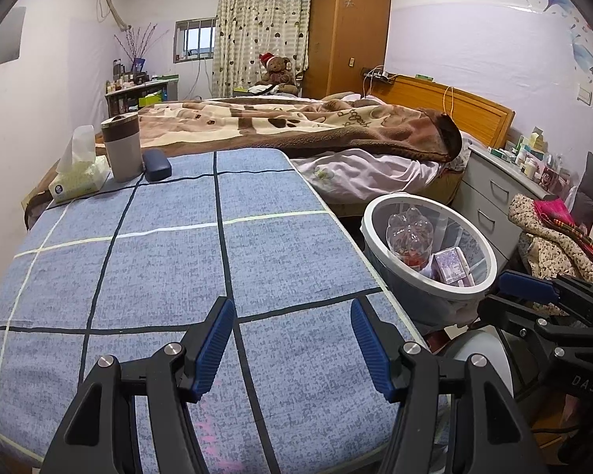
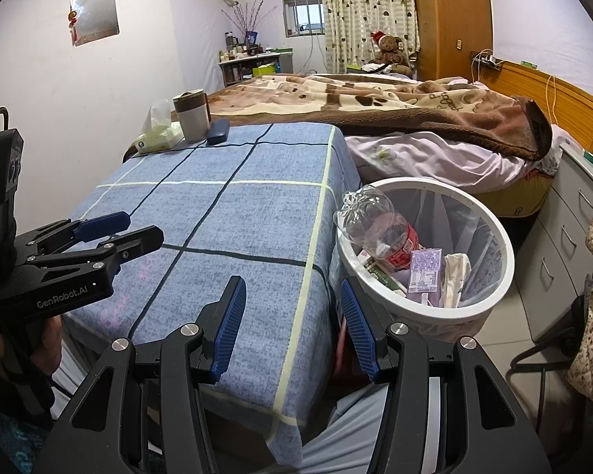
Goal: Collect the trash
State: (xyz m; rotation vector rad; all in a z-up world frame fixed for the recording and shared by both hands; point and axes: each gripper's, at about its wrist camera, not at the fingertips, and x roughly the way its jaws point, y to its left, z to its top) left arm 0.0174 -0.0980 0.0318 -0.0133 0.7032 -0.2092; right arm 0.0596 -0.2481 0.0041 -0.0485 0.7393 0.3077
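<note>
Well, both claws hang wide open and empty over the near end of the blue checked table (image 2: 225,213). The white bin (image 2: 502,237), holding a crushed bottle (image 2: 379,229) and cartons, sits just right of the right gripper (image 2: 292,324) (nearer than the left gripper (image 1: 292,345)). No loose trash shows on the cloth.

The left wrist view looks forward along its own claw (image 1: 292,343) from low and close over the near end of the blue checked surface (image 1: 158,260), facing the bed (image 1: 296,126) and curtained window beyond, with the white bin (image 1: 490,272) off to its right. The right wrist view faces the same way from the surface's right near corner (image 2: 288,355), a little further back, so the bin (image 2: 502,237) sits close ahead and its inside shows. The 2 views share surface, bin, bed and back wall (each also catches the other claw at its edge).
</note>
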